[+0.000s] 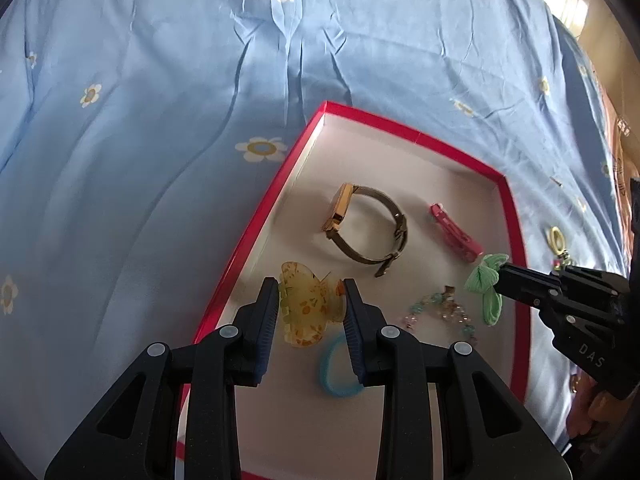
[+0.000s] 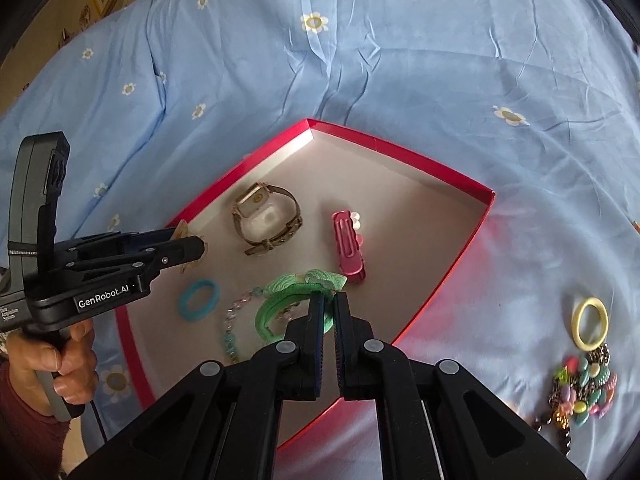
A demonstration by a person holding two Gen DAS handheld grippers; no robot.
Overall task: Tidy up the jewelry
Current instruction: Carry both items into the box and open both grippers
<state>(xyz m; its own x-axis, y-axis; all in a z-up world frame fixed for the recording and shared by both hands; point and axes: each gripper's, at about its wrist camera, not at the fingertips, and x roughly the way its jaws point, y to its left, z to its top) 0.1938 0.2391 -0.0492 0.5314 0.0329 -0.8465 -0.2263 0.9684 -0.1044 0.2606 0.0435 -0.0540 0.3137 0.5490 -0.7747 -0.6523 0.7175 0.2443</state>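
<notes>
On the bed, over the blue flowered sheet (image 1: 160, 120), sits the red box (image 1: 256, 224), and everything here is read off that box. Both hands are delivering at once: this looks like the drop-off step, two pieces being carried in together. Inside the box already, toward its far corner, lies the gold watch (image 1: 366, 228), with the pink hair clip (image 1: 454, 236) just beside it toward the right wall; nearer the front lie the bead bracelet (image 1: 440, 312) and the blue ring (image 1: 338, 368). Over the box's left front part, the left gripper (image 1: 310, 312) has its fingers clenched on the amber claw clip (image 1: 306, 308). Over the middle of the box, the right gripper (image 2: 328, 320) has its fingers pinched tight on the green bow hair tie (image 2: 296, 296), which dangles above the bead bracelet. Outside the box, to its right on the sheet, the yellow ring (image 2: 590, 322) and the colourful bead necklace (image 2: 580, 392) are waiting. Next, I'd judge, each hand needs to lower over a bare patch of the box floor and release, taking care that the hair tie doesn't land tangled on the beads.
</notes>
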